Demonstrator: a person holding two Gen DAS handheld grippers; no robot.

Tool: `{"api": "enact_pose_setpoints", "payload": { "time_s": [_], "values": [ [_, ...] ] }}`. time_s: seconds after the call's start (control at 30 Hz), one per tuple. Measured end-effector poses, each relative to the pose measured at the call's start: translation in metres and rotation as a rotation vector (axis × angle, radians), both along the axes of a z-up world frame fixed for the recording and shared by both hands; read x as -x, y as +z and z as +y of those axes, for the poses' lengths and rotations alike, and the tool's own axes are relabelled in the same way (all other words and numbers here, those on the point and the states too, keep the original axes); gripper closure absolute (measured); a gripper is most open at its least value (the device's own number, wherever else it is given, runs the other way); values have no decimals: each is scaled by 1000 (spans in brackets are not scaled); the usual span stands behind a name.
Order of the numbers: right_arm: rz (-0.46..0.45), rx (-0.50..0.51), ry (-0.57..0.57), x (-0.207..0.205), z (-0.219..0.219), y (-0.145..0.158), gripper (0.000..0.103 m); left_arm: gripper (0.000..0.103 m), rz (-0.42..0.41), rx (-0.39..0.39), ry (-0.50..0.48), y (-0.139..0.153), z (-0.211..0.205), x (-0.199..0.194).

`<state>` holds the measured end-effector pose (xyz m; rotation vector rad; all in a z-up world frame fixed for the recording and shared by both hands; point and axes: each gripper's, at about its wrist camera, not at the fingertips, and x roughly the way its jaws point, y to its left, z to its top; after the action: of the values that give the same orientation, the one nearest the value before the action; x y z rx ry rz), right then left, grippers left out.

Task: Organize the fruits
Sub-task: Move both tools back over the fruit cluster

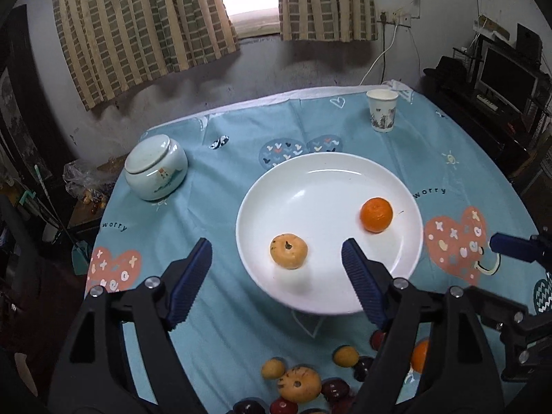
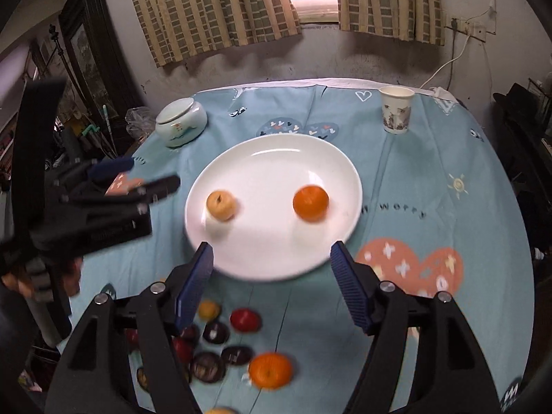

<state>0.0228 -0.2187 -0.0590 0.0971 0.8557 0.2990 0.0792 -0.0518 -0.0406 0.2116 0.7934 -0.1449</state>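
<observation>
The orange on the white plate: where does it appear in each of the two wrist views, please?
Left wrist view: the orange lies on the right part of the white plate, right of the yellow fruit.
Right wrist view: the orange lies right of the plate's middle, the yellow fruit to its left.
Shared landmark: the paper cup at the far right of the table.

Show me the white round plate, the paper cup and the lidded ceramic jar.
White round plate [image 1: 345,169], left wrist view, far rim.
Paper cup [image 1: 381,114], left wrist view, side wall.
Lidded ceramic jar [image 2: 180,117], right wrist view, body.
</observation>
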Motion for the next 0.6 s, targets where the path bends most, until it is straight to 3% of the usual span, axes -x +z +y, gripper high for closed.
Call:
{"api": "enact_pose_setpoints", "payload": {
  "time_s": [0.23, 0.47, 0.6],
  "values": [
    [-13, -26, 0, 73, 9, -2, 27, 19, -53, 5, -14, 21, 4, 55],
    [-23, -67, 22, 97, 16, -1, 27, 19, -57, 5, -9, 26, 10, 87],
    [-12, -36, 31, 105, 22, -4, 27, 19, -57, 6, 6, 29, 20, 98]
  ]
}}
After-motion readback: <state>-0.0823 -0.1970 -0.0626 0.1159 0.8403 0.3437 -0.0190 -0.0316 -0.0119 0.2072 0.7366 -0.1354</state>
